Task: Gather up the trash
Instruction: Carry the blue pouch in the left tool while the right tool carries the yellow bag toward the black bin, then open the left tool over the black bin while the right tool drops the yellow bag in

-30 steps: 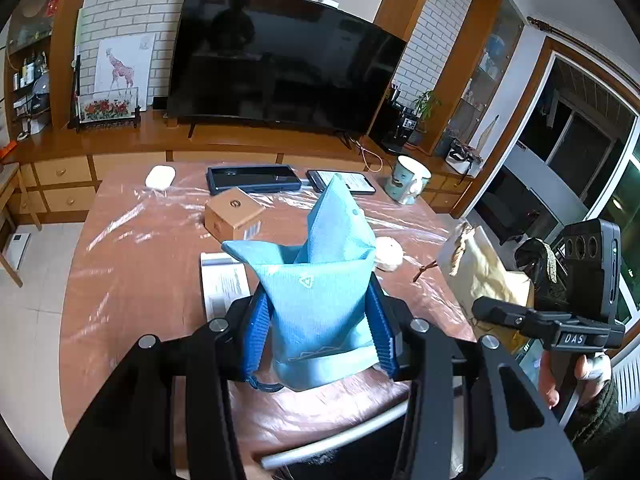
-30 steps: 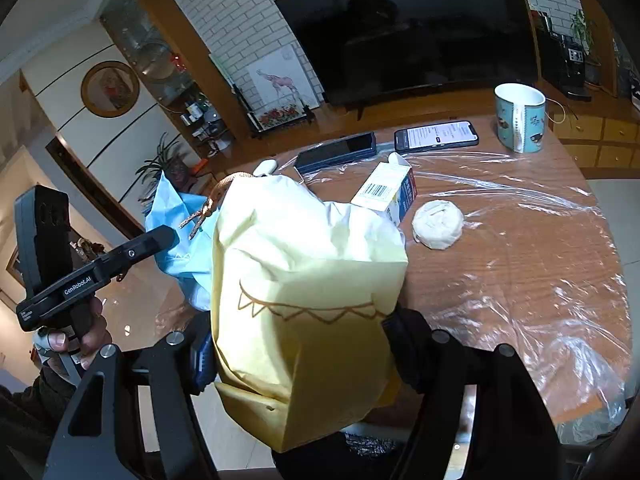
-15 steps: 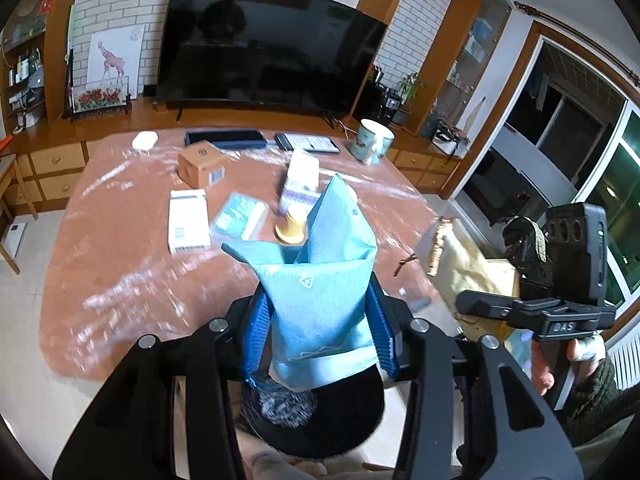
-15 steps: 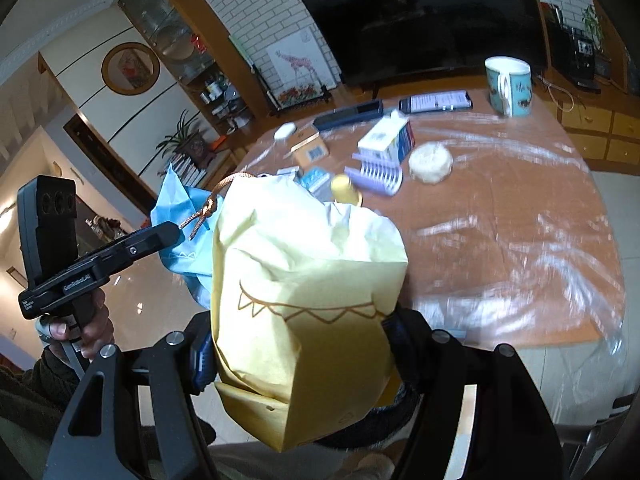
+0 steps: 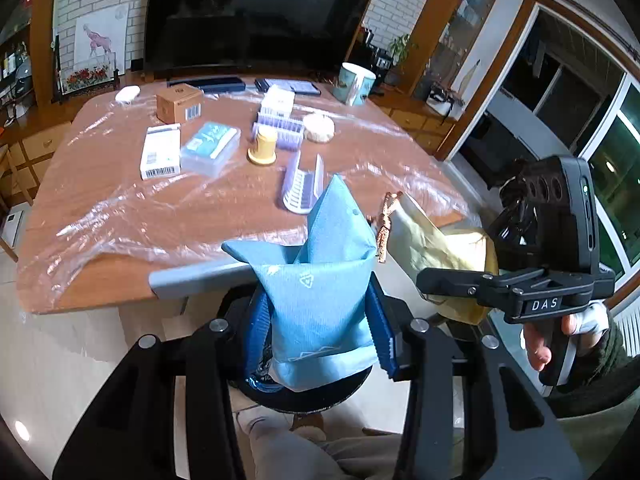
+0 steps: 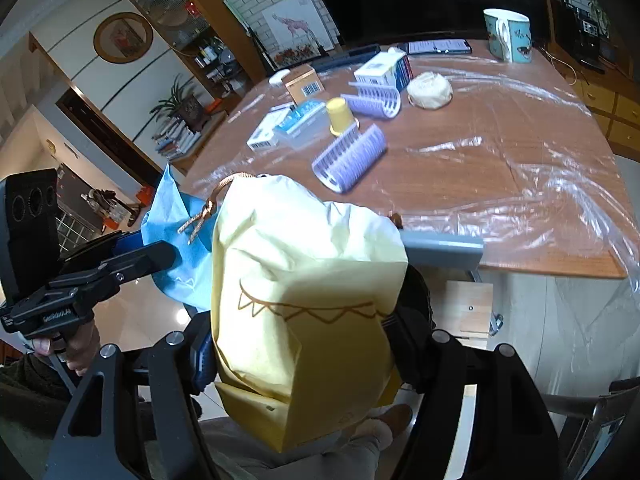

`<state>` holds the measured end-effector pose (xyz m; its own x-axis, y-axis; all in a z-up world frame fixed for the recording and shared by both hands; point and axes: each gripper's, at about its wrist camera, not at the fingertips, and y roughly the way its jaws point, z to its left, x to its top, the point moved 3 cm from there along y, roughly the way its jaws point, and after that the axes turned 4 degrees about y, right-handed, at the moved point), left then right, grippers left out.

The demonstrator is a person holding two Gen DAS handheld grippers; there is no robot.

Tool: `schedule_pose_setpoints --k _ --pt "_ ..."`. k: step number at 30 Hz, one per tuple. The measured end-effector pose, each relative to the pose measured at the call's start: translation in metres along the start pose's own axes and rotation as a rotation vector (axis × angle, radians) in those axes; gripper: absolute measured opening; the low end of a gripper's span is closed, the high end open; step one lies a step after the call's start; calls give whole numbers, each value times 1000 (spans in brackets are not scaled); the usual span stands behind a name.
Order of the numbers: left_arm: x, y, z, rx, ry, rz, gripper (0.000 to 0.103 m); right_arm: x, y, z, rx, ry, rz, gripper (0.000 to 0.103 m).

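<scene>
My left gripper is shut on a light blue paper bag, held in front of the table's near edge. My right gripper is shut on a yellow paper bag with a brown cord handle; this bag also shows in the left wrist view. The blue bag shows at the left of the right wrist view. On the table lie a purple ridged tray, a yellow cup upside down, a clear blue-labelled box, a white carton and a brown box.
The wooden table is covered in clear plastic film. At its far side stand a mug, phones, a white round lump and a second purple tray. A TV is behind. A grey chair back sits at the near edge.
Both grippers have pulled back from over the table to in front of its near edge, each still holding its bag. More of the table's items have come into view.
</scene>
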<state>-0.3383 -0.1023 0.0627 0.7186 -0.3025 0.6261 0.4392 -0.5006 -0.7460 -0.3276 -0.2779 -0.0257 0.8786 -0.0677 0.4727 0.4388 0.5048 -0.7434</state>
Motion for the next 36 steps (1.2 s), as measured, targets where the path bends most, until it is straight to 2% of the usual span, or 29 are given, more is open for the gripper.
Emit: schedule_pose_setpoints --k 19,36 --pt "-27 45 4 32 17 121 46 -20 43 -20 -44 31 106 68" --pt "-39 82 12 63 43 203 46 -21 92 -27 -123 34 179 68"
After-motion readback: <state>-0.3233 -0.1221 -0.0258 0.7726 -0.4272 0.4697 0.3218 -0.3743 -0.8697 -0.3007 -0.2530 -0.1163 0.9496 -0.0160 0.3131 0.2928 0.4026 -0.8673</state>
